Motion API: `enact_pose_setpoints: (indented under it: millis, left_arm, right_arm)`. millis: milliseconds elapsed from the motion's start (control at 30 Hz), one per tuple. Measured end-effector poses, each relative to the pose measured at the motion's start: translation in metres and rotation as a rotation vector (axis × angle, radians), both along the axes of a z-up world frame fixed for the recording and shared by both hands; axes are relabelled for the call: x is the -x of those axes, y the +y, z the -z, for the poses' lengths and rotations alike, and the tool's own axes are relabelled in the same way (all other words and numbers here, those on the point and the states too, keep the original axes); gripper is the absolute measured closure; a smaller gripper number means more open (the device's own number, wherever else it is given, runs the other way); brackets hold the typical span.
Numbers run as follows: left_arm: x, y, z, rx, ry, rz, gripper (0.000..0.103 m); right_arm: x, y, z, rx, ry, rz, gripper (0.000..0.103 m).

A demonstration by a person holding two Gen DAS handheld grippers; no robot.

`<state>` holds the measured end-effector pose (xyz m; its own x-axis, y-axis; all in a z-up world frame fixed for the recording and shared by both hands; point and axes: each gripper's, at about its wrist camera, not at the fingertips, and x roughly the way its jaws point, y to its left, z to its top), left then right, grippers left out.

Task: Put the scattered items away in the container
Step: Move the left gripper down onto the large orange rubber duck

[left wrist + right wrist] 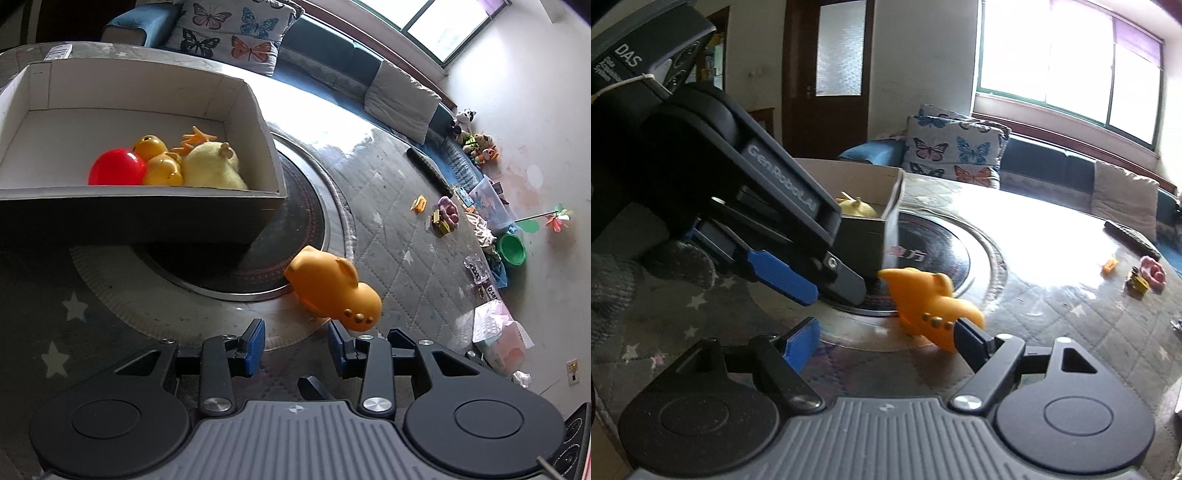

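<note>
On the left gripper, seen from the right wrist view, the moulded housing reads "GenRobot.AI", and a grey block above it carries "DAS"; red characters are printed on the round dark glass plate set into the table, too blurred to read surely. A grey knitted glove covers the hand behind that gripper. The orange rubber toy, smooth and rounded with small ears and four brown studs along one side, lies on the quilted, star-printed table cover at the plate's edge, just beside the cardboard box. The left gripper's blue-padded fingers stand apart with nothing between them, their tips just short of the toy. The right gripper is spread wide too, one finger at the toy's studded side; whether it touches I cannot tell. Inside the plain white-lined box lie four things: one glossy red ball, two shiny yellow ducks and one pale fuzzy plush chick with orange feet.
</note>
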<state>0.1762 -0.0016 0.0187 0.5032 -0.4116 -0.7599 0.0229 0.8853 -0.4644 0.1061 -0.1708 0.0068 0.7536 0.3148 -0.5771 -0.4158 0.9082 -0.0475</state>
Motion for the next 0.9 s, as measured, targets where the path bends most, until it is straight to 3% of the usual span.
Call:
enact_pose_setpoints:
  millis: [500,900]
  left_arm:
    - [-0.017,-0.008,-0.002,0.010,-0.005,-0.022,0.063]
    - [-0.040,-0.016,0.003,0.048,0.010,-0.064,0.063]
  right_arm:
    - [-0.008,-0.017,0.008,0.008,0.016,0.047,0.016]
    - [-0.028,-0.025,0.015,0.032,0.032,0.043,0.018]
